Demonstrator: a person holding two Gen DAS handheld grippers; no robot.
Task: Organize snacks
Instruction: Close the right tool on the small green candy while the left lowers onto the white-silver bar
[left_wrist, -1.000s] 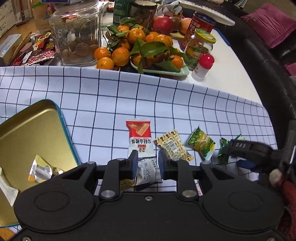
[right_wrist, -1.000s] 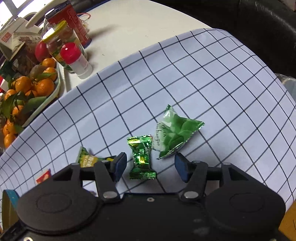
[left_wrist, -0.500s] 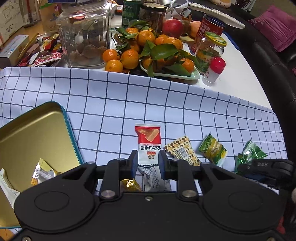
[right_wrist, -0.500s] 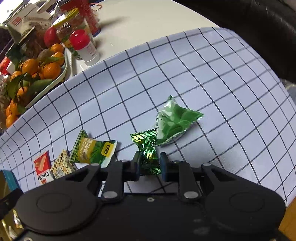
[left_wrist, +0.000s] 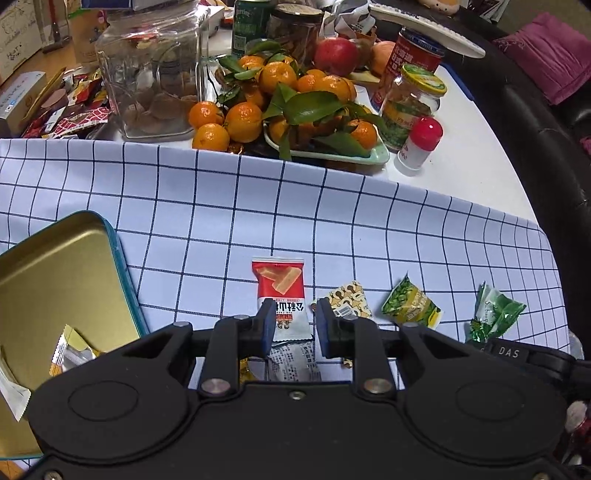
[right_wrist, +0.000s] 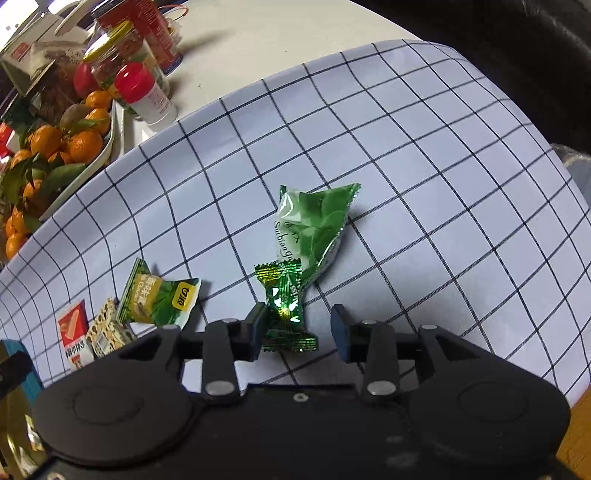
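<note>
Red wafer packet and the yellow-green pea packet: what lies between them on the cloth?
Left wrist view: a tan patterned nut packet lies between the red wafer packet and the yellow-green pea packet.

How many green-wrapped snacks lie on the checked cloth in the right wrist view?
3. A green-and-yellow packet lies at the left. A small shiny green candy is nearest the camera, and a larger leaf-print packet touches its far end. None seems hidden.

Your left gripper's body hiding the lower end of the red wafer packet (left_wrist: 282, 295), gold tin (left_wrist: 55, 280) cut off at the left edge, printing on the grey wrapper (left_wrist: 293, 363) beneath too small to read
</note>
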